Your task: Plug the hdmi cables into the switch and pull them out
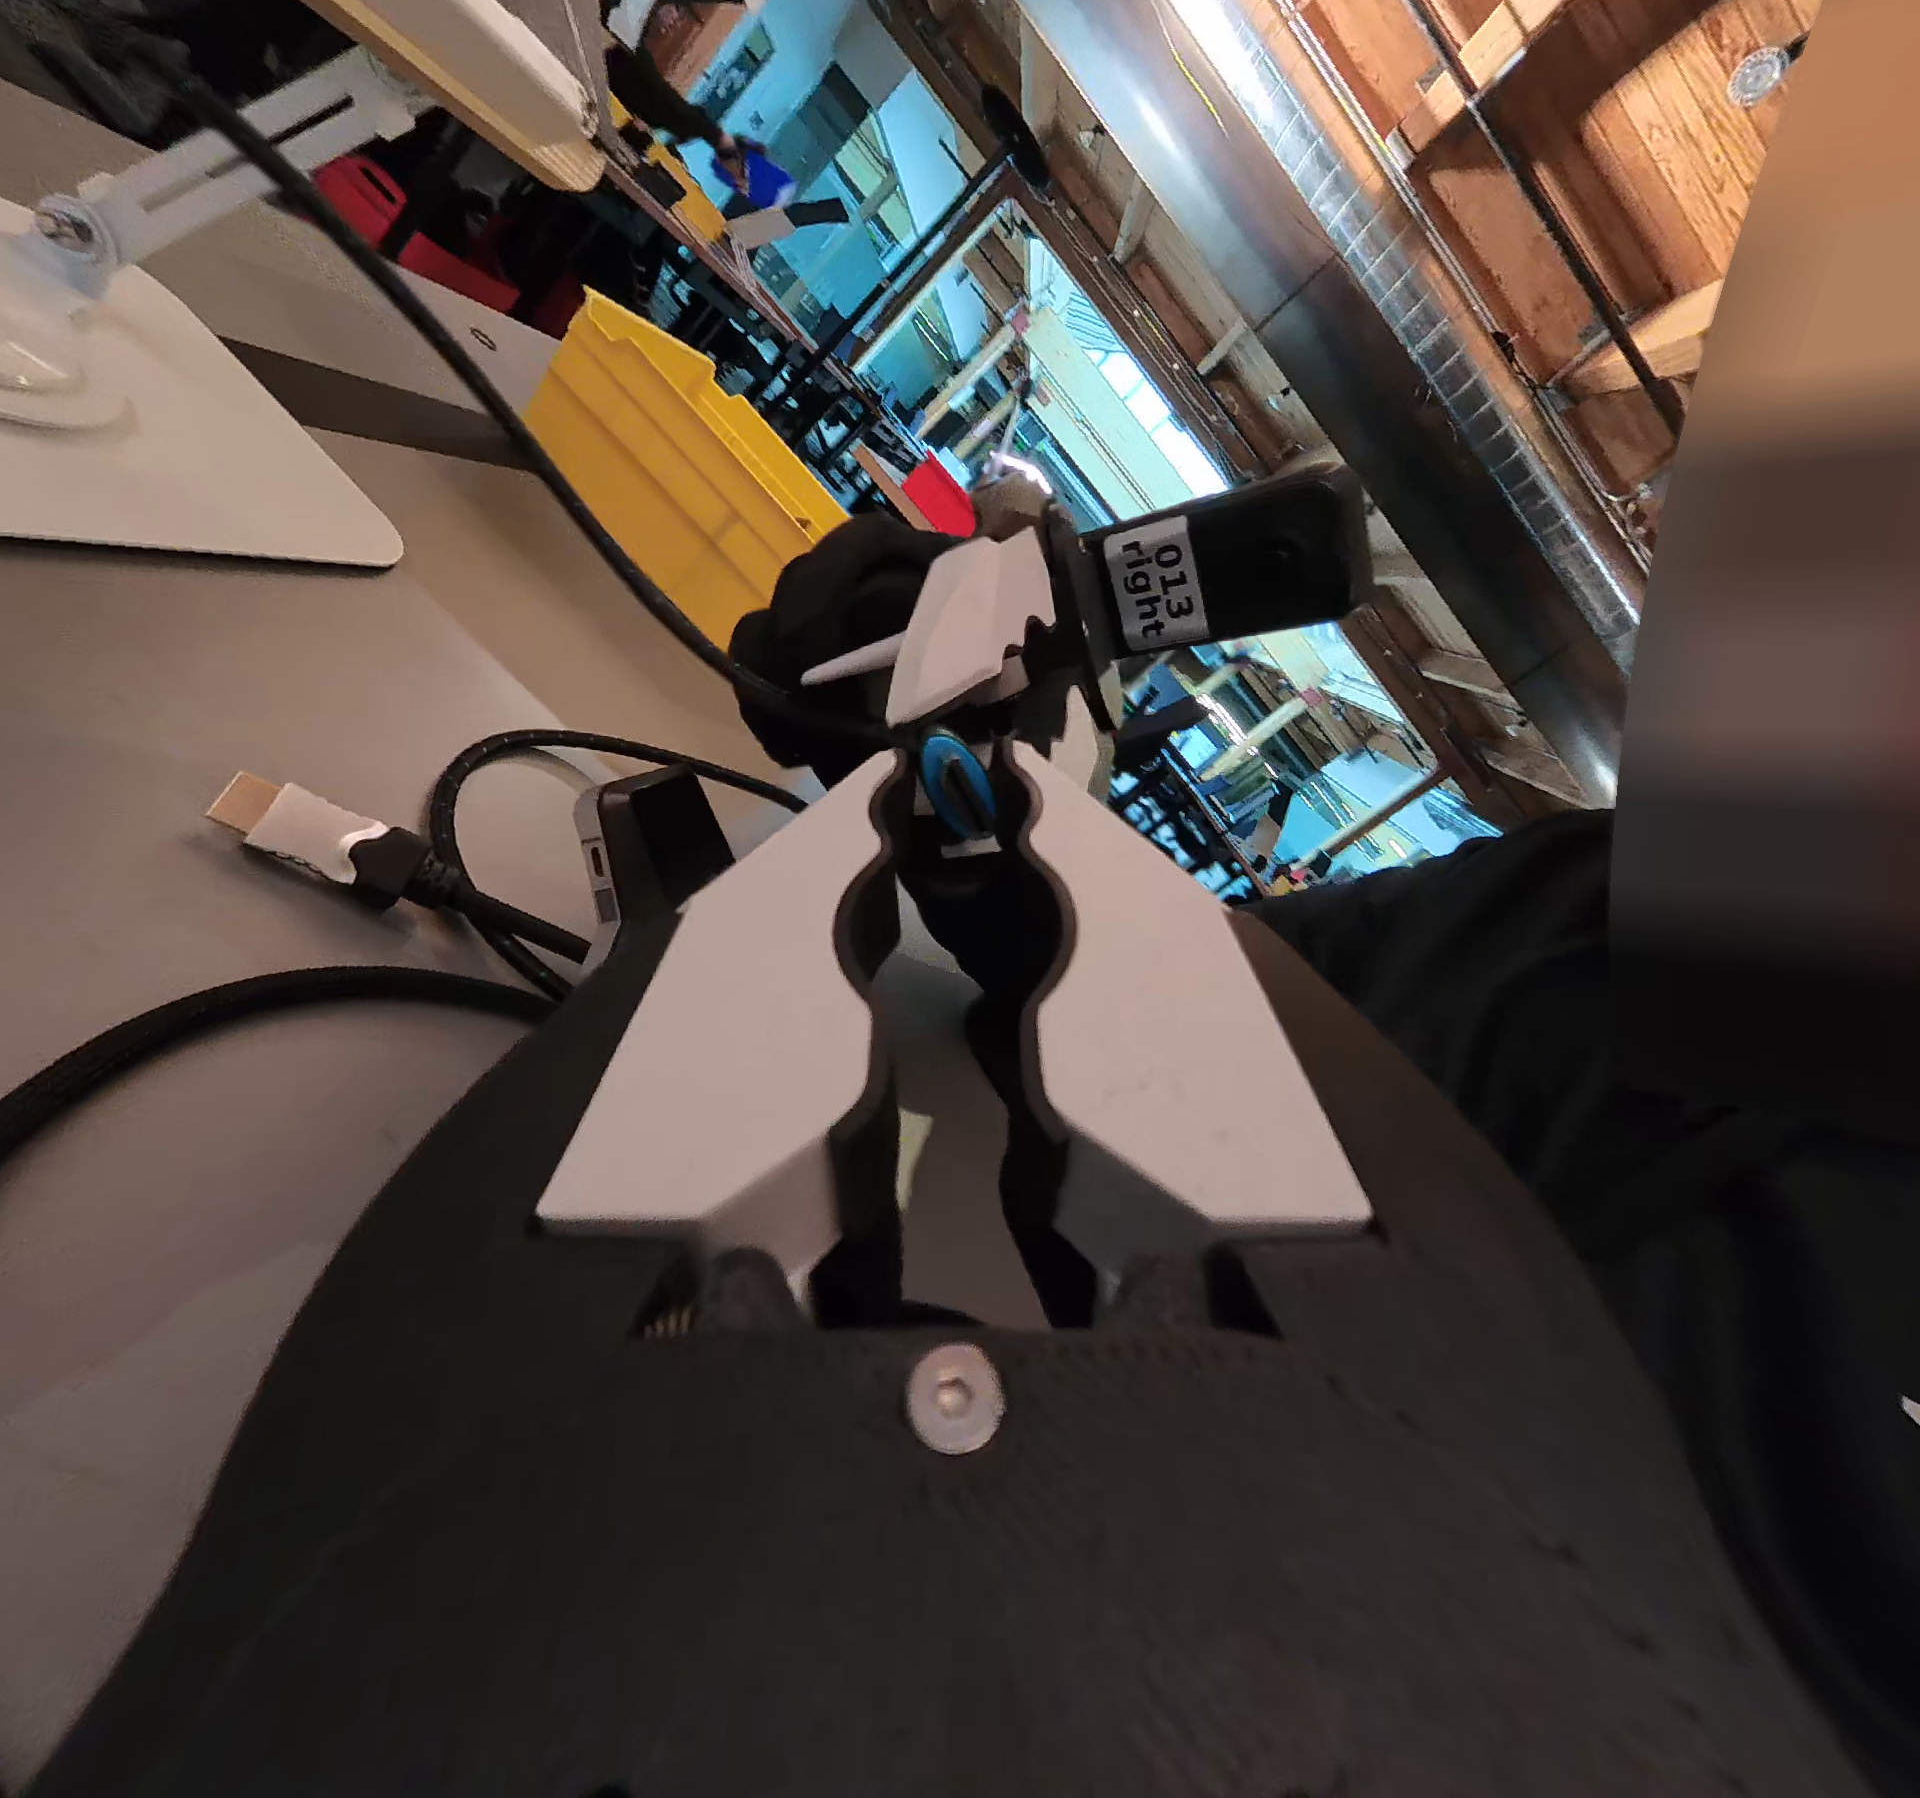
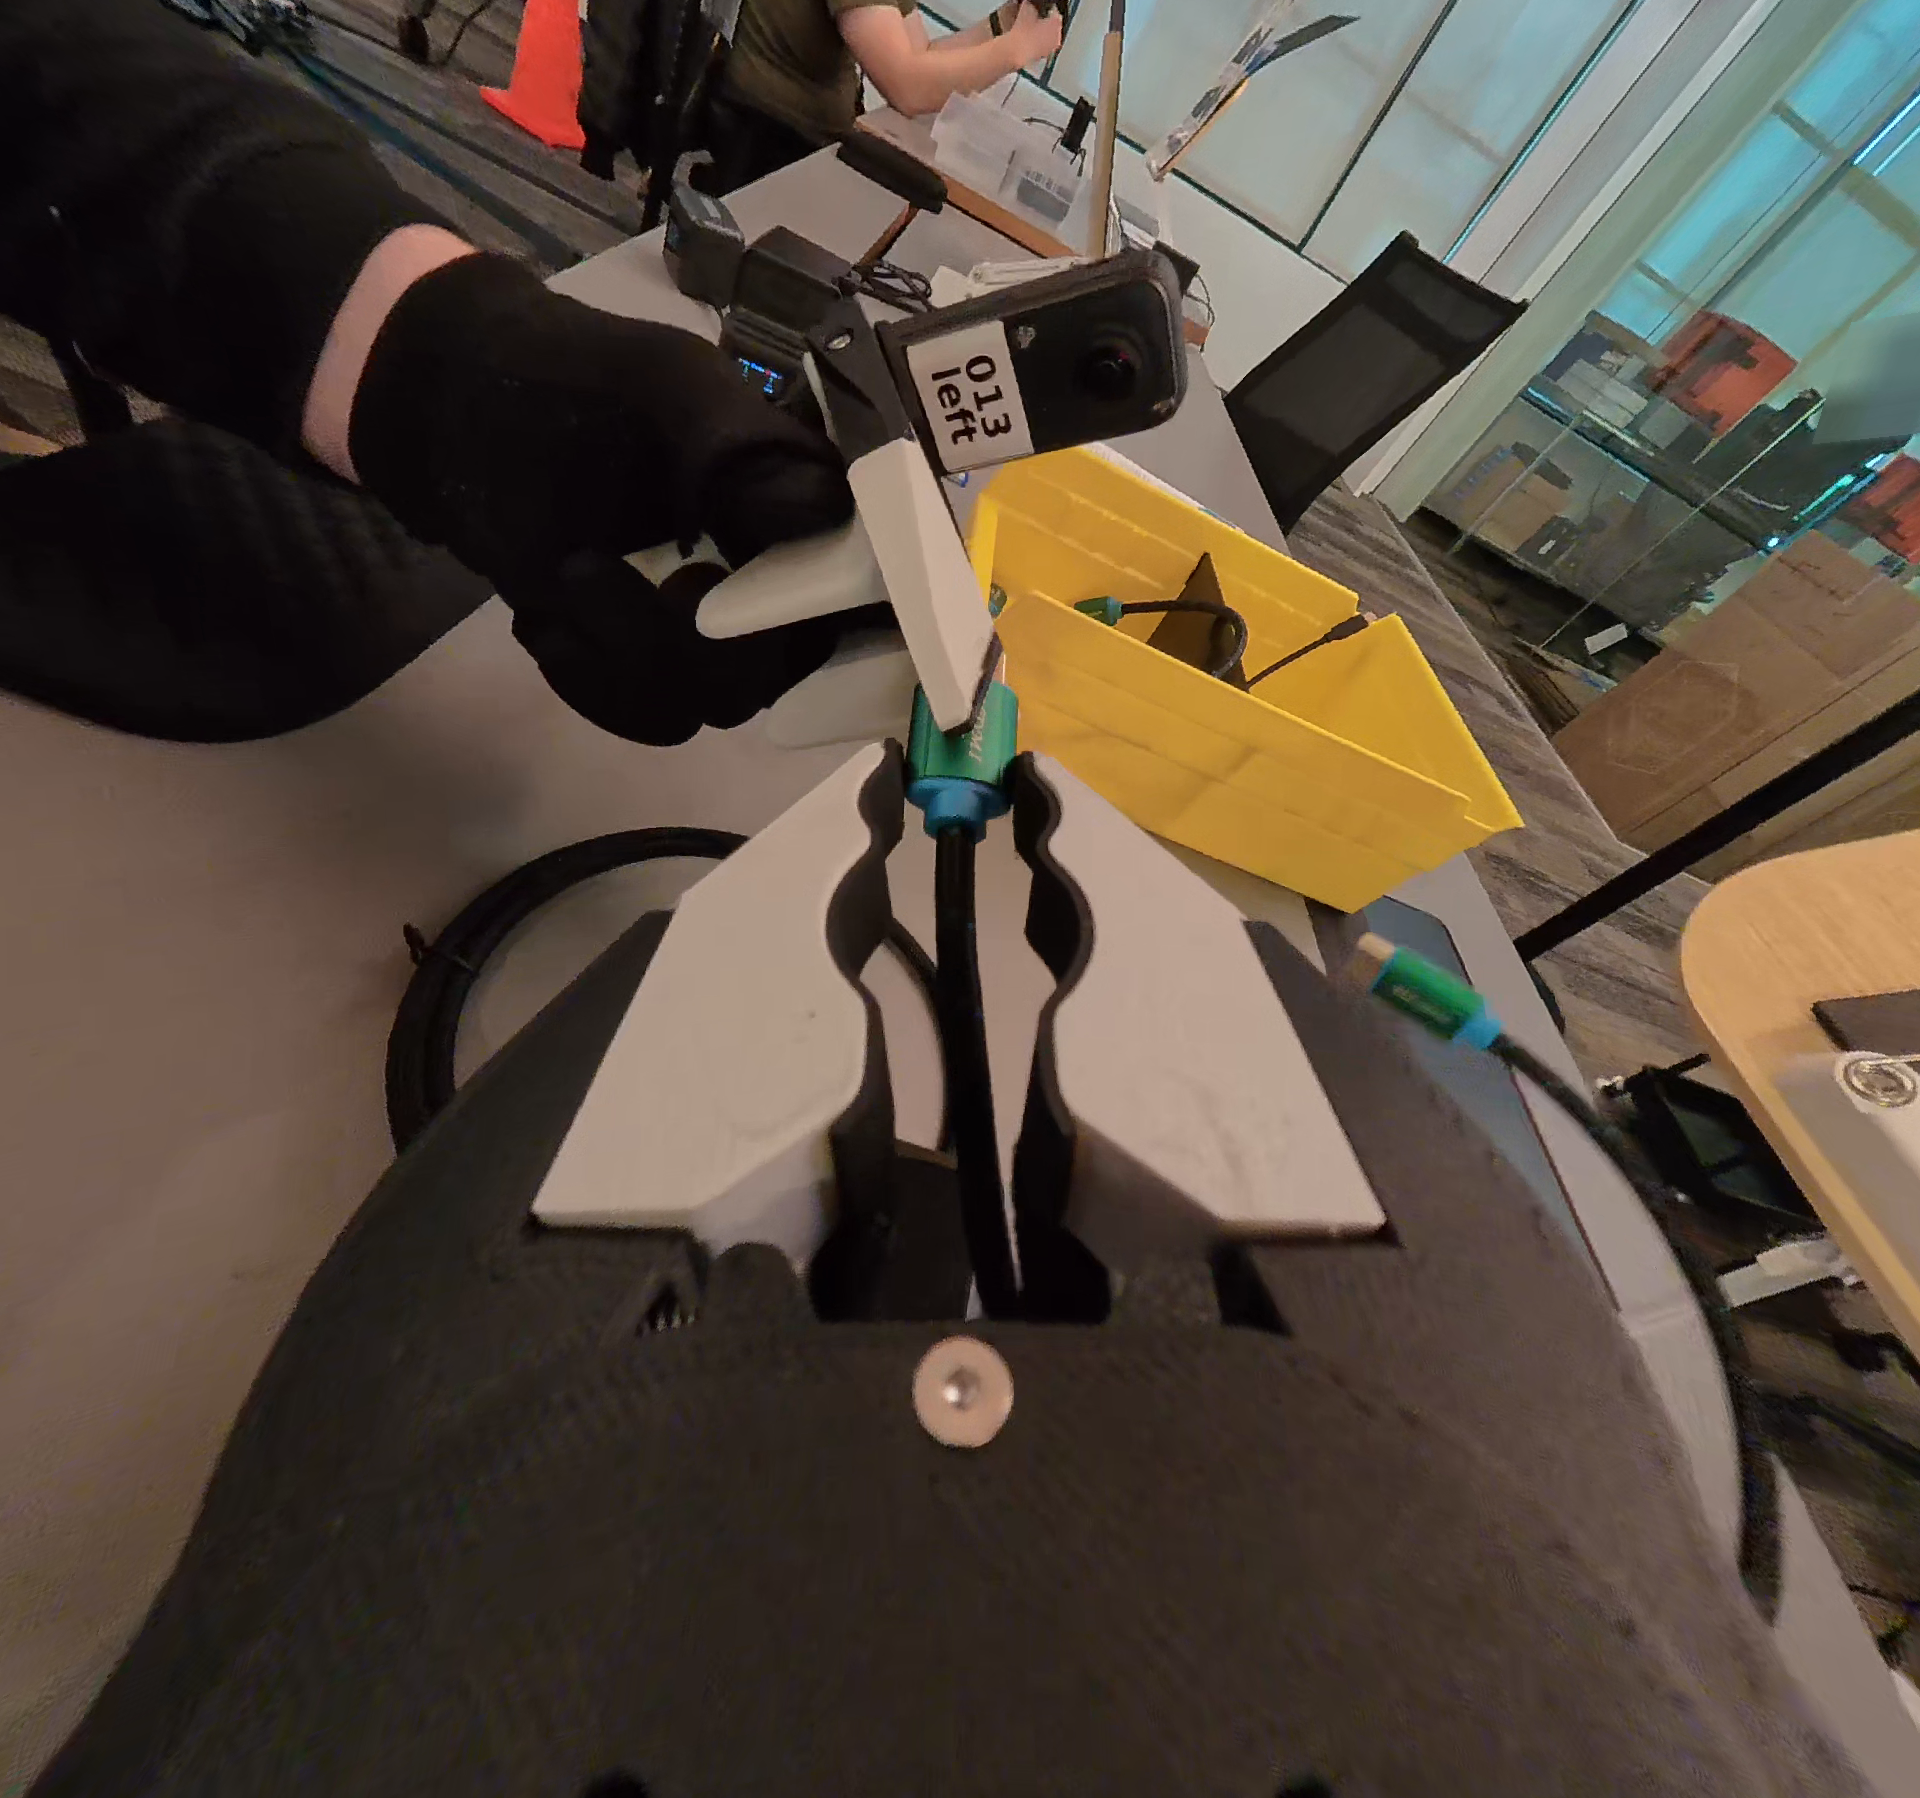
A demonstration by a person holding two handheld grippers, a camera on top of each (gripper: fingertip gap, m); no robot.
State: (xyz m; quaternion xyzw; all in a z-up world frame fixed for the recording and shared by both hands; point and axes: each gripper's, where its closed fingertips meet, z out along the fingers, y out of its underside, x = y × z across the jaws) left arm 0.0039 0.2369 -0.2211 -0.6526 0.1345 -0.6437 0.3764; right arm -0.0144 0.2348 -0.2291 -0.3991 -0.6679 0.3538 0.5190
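A green HDMI plug with a blue collar (image 2: 951,761) is held in the air between both grippers. My right gripper (image 2: 956,782) is shut on its collar end, and the black cable (image 2: 971,1021) runs back between the fingers. My left gripper (image 2: 961,699) comes from the left and pinches the plug's far end. In the left wrist view, the left gripper (image 1: 956,777) is shut on the plug's blue end (image 1: 951,782), with the right gripper (image 1: 935,699) just behind. The grey and black switch (image 1: 634,844) lies on the table. A white HDMI plug (image 1: 301,829) lies loose to its left.
A second green plug (image 2: 1429,995) hangs free at the right. A yellow bin (image 2: 1247,709) with cables stands behind the grippers. A white monitor base (image 1: 156,418) is at the left. Black cable loops (image 1: 208,1021) lie on the grey table. A person sits at a far table (image 2: 831,13). My left and right fingertips are right by each other.
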